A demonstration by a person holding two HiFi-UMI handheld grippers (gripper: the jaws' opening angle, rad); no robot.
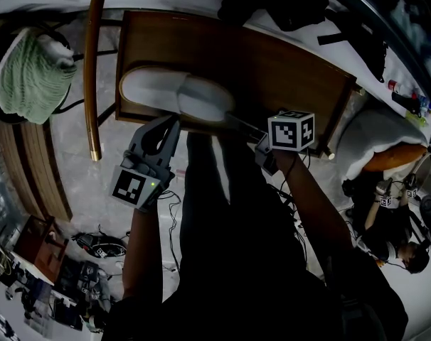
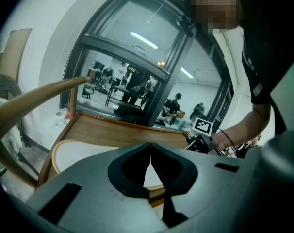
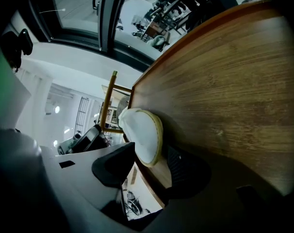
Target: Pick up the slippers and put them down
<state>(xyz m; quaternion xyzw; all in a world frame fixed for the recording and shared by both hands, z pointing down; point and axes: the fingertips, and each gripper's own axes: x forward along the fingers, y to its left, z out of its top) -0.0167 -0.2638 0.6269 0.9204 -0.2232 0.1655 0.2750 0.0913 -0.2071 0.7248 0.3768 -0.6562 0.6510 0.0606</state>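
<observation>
We see one white slipper (image 1: 174, 93), its sole rimmed in tan, lying flat and sole-down on the wooden table (image 1: 272, 62). It lies lengthwise along the table's near edge, toward the left corner, and its closed upper covers the right-hand half.

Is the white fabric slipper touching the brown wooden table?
Touching. The right gripper view shows the white fabric slipper lying on the brown wooden table, its yellowish rim against the wood.

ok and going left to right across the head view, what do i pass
green knitted cloth → curved wooden rail → white slipper → right gripper → white pillow
</observation>
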